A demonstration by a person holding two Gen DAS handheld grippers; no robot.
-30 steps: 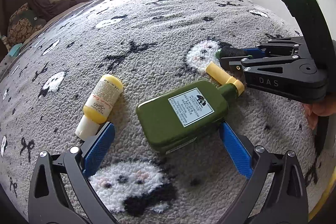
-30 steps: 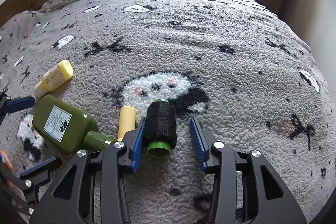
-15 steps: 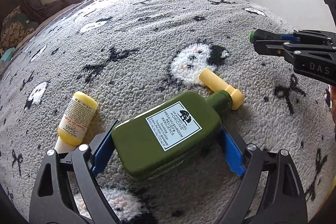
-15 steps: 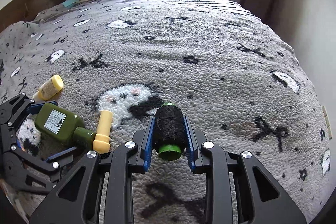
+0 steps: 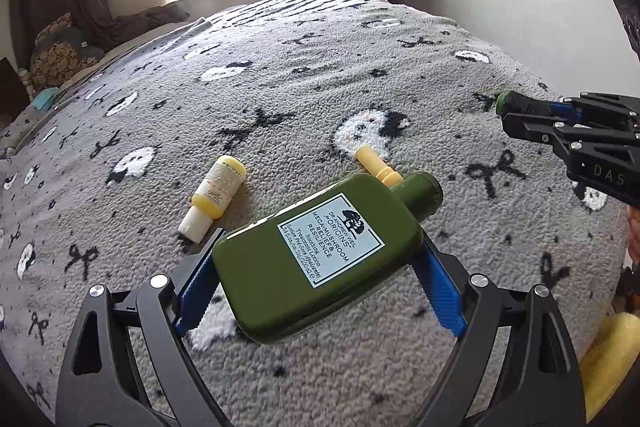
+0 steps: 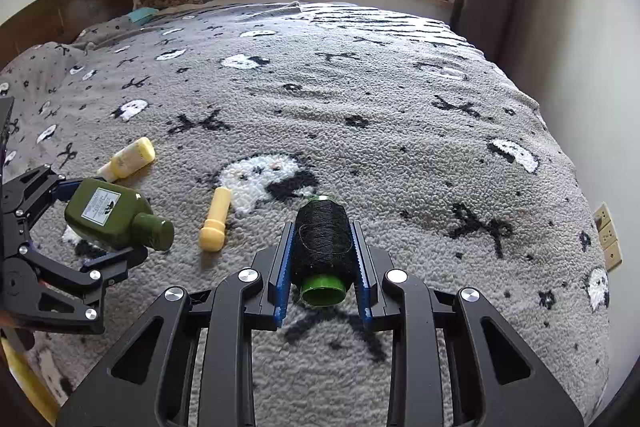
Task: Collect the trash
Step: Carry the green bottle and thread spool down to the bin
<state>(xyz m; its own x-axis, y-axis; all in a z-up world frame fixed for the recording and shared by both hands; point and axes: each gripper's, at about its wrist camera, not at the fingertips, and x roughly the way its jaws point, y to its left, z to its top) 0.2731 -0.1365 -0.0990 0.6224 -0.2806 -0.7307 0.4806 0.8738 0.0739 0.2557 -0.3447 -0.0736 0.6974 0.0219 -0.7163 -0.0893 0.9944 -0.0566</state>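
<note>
The left tool [image 5: 320, 283] hides its blue pads behind the flat olive-green plastic lotion bottle [image 5: 320, 259] it clamps above the grey patterned bed blanket [image 5: 280, 99] (cap forward); the right tool [image 6: 322, 267], angled downward, grips a black thread spool on a green core [image 6: 323, 243]

Each wrist view looks forward and steeply down, close over a grey patterned blanket [image 5: 304, 95]. Both share the green bottle [image 5: 320, 259] [image 6: 114, 213]: centre left-view, 9 o'clock right-view.

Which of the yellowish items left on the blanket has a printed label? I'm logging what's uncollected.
The small yellow bottle, lying left of the held green bottle. It bears print and a white cap; the plain yellow stopper has neither.
</note>
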